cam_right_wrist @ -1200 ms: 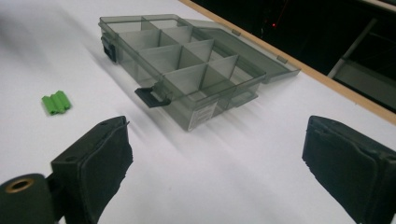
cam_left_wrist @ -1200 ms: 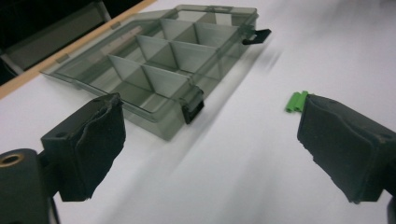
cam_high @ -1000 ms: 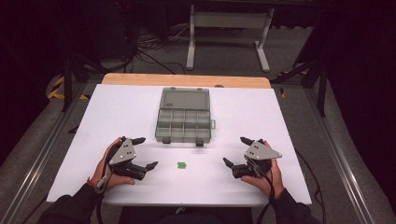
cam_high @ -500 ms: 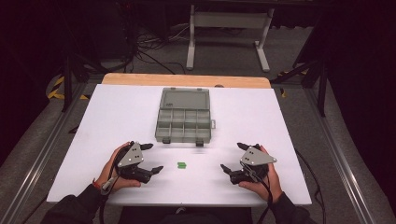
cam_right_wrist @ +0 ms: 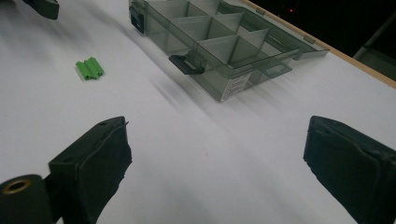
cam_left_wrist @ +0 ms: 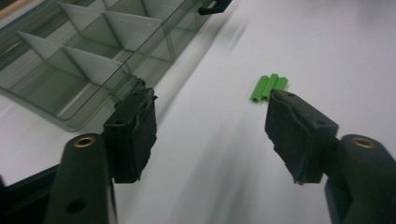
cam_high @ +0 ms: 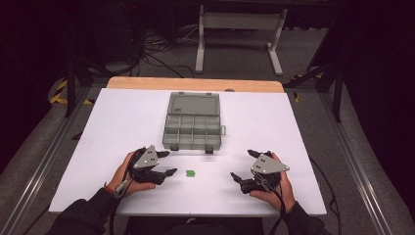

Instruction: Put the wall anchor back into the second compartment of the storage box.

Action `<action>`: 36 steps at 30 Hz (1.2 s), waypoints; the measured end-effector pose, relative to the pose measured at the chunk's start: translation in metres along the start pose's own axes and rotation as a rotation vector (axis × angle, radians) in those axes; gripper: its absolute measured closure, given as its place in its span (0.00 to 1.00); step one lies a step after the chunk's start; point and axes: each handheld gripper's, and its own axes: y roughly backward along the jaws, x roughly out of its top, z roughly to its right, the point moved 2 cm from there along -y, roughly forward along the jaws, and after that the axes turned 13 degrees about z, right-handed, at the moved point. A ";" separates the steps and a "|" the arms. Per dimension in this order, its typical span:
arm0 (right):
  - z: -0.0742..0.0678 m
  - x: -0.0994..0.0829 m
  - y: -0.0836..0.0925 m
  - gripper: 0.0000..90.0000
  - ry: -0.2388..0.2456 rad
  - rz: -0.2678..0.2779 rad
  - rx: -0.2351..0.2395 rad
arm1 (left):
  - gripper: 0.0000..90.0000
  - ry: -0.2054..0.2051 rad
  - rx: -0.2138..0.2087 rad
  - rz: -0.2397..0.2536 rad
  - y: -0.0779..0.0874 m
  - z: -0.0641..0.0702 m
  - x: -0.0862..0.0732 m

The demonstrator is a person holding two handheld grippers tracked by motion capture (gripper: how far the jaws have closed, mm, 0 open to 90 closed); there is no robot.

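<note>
A small green ribbed piece point(cam_high: 190, 173) point(cam_left_wrist: 269, 87) point(cam_right_wrist: 89, 68) lies on the white table point(cam_high: 122, 127), in front of an open clear organizer box point(cam_high: 192, 122) point(cam_left_wrist: 70, 60) point(cam_right_wrist: 219, 32) with empty compartments. My left gripper point(cam_high: 169, 162) point(cam_left_wrist: 210, 100) sits just left of the green piece, low over the table. Its jaws have just been closing but still stand apart with nothing between them; the piece lies just beyond one jaw's tip. My right gripper point(cam_high: 242, 164) point(cam_right_wrist: 217, 135) rests to the right of the piece, jaws wide and empty.
The box's lid point(cam_high: 192, 103) lies flat behind the compartments, with two black latches point(cam_right_wrist: 186, 64) on the near side. A wooden strip point(cam_high: 195, 84) edges the table's far side. Dark floor, cables and a metal stand point(cam_high: 240, 29) lie beyond.
The left hand has slid right toward the green piece and its jaws have narrowed. The right hand has stayed nearly where it was.
</note>
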 end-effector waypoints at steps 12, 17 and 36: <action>-0.003 -0.003 0.004 0.08 0.001 -0.021 -0.004 | 0.48 -0.004 -0.105 -0.059 -0.034 0.000 0.009; -0.004 -0.004 0.003 0.08 0.004 -0.025 -0.002 | 0.54 -0.003 -0.118 -0.076 -0.043 -0.002 0.010; -0.003 -0.006 0.002 0.09 -0.006 -0.037 0.016 | 0.66 0.006 -0.182 -0.089 -0.055 0.001 0.012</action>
